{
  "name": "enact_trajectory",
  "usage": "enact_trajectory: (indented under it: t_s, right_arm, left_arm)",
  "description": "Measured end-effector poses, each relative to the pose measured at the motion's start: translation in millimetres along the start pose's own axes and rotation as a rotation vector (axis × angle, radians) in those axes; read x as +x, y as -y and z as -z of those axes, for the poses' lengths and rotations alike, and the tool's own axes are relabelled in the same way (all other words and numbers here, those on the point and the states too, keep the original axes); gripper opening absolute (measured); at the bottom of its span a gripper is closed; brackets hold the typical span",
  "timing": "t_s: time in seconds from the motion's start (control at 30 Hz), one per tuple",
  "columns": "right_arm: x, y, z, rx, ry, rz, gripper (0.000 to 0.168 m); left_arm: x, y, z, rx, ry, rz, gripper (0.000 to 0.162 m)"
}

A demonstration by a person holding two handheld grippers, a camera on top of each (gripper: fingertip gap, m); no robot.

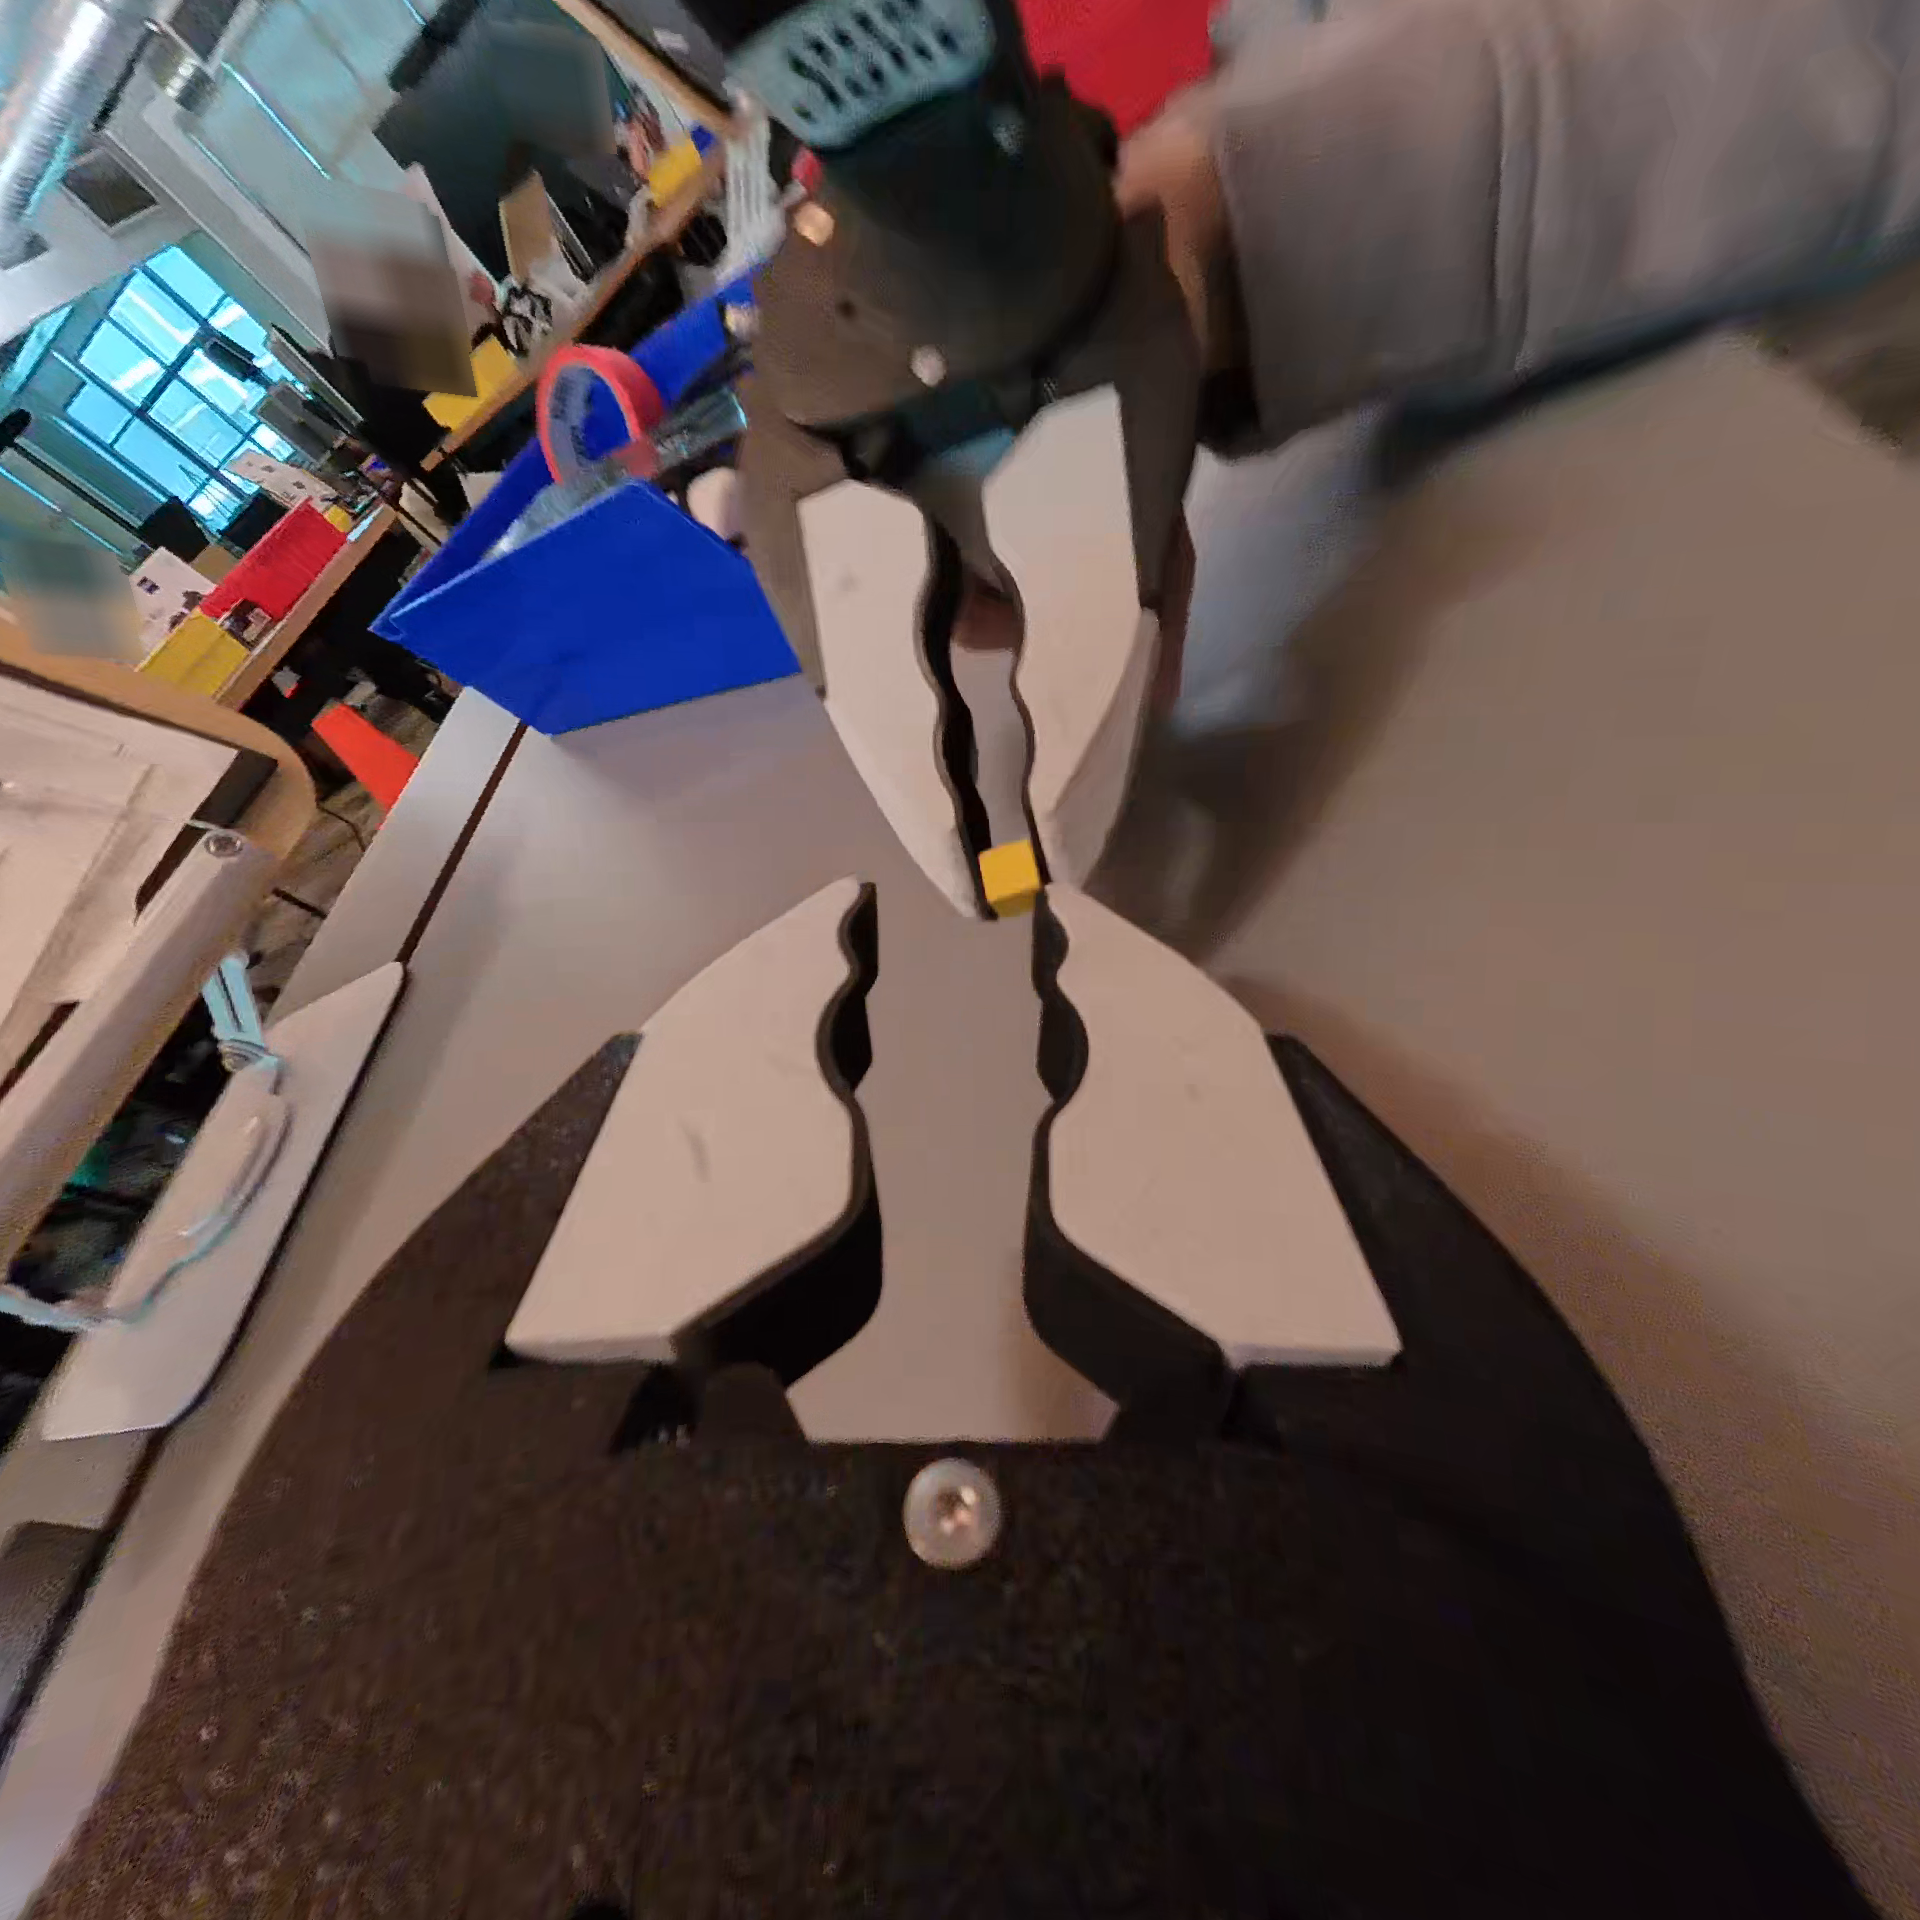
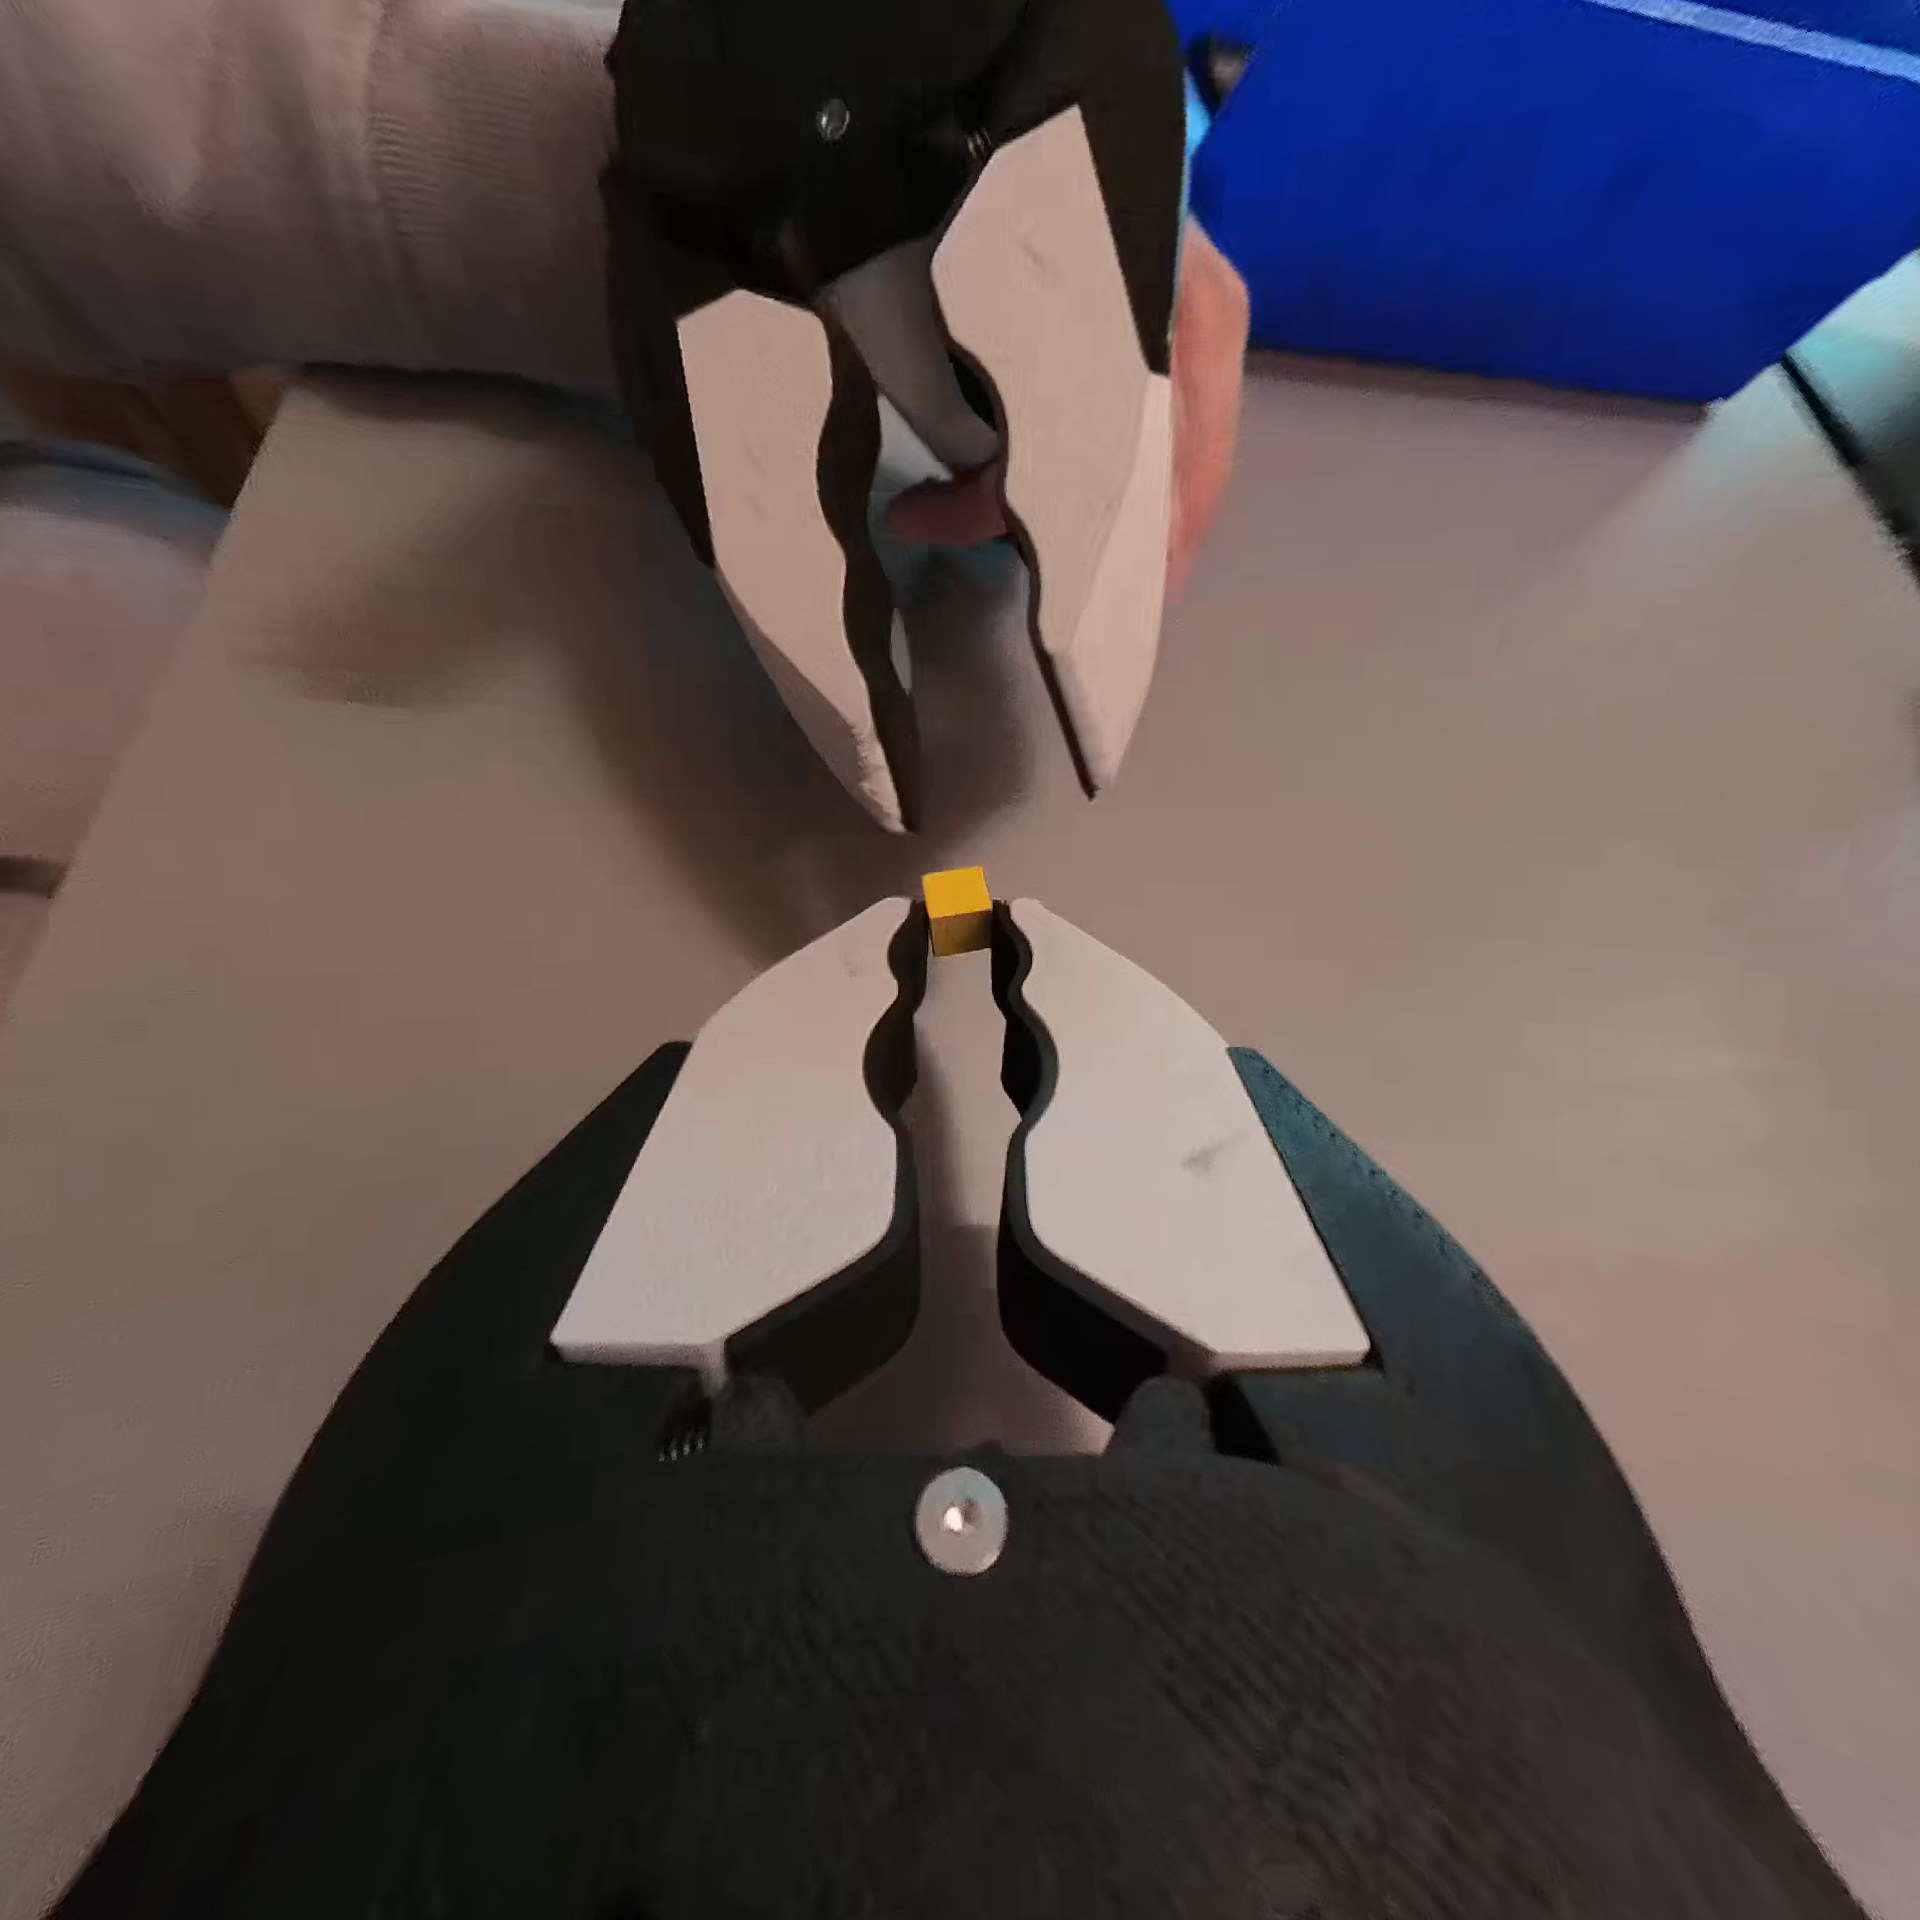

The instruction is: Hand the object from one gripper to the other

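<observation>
One small yellow cube point(image 2: 957, 910) sits pinched between the very tips of the right tool point(image 2: 957, 914), held above the bench point(image 2: 1455, 831) rather than lying on it. Only the last bit of each tip touches it, one on either side, and the cube pokes out a little past them. The right tool is closed down to the cube's width; behind the tips its wavy inner edges stand slightly apart.

The left tool point(image 1: 956, 904) faces it tip to tip. Its two fingers are spread wider than the cube and grip nothing. In the left wrist view the cube point(image 1: 1008, 871) lies just beyond its right-hand tip, close to it; whether they touch cannot be told. In the right wrist view the left tool point(image 2: 997, 810) hangs just past the cube with a small gap between.

Count: one cube, two tools, each with two pale fingers. A person's hand point(image 2: 1205, 416) in a grey sleeve point(image 1: 1507, 208) holds each tool. One blue bin point(image 1: 603, 613) stands on the bench behind, with a roll of red tape point(image 1: 597, 410) in it.
</observation>
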State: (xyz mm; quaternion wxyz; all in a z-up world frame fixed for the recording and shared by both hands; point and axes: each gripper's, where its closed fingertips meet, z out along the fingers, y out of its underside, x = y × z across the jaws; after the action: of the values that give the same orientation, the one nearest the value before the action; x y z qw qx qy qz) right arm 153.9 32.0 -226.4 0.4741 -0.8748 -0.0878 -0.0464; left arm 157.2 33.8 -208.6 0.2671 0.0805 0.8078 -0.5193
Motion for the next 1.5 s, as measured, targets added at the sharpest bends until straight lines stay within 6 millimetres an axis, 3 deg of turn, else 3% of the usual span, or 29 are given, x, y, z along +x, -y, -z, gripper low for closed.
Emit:
enact_trajectory:
  t_s: [0.03, 0.13, 0.43, 0.93, 1.17, 1.5]
  right_arm:
    - [-1.9, -5.3, 2.1, -0.029, 0.018, 0.004, 0.012]
    - [-9.3, -16.8, 7.5, -0.097, 0.079, 0.012, 0.012]
    - [-27.9, -16.4, 17.3, -0.137, 0.211, 0.032, 0.012]
    - [-36.4, -34.4, 21.7, -0.248, 0.277, 0.023, 0.012]
    - [-33.8, -26.1, 22.7, -0.22, 0.247, 0.015, 0.011]
    - [-42.9, -34.5, 14.3, -0.305, 0.268, 0.02, 0.011]
  left_arm:
    - [3.6, -1.6, -4.6, -0.021, -0.001, -0.035, 0.029]
    - [10.1, 6.6, -15.2, -0.005, 0.033, -0.146, 0.029]
    - [29.1, 14.7, -29.6, -0.038, 0.041, -0.405, 0.027]
    - [42.5, 7.0, -44.7, -0.246, 0.087, -0.888, 0.026]
    - [42.1, 6.7, -46.3, -0.272, 0.108, -0.966, 0.022]
    - [49.9, -0.1, -51.9, -0.295, 0.074, -1.024, 0.019]
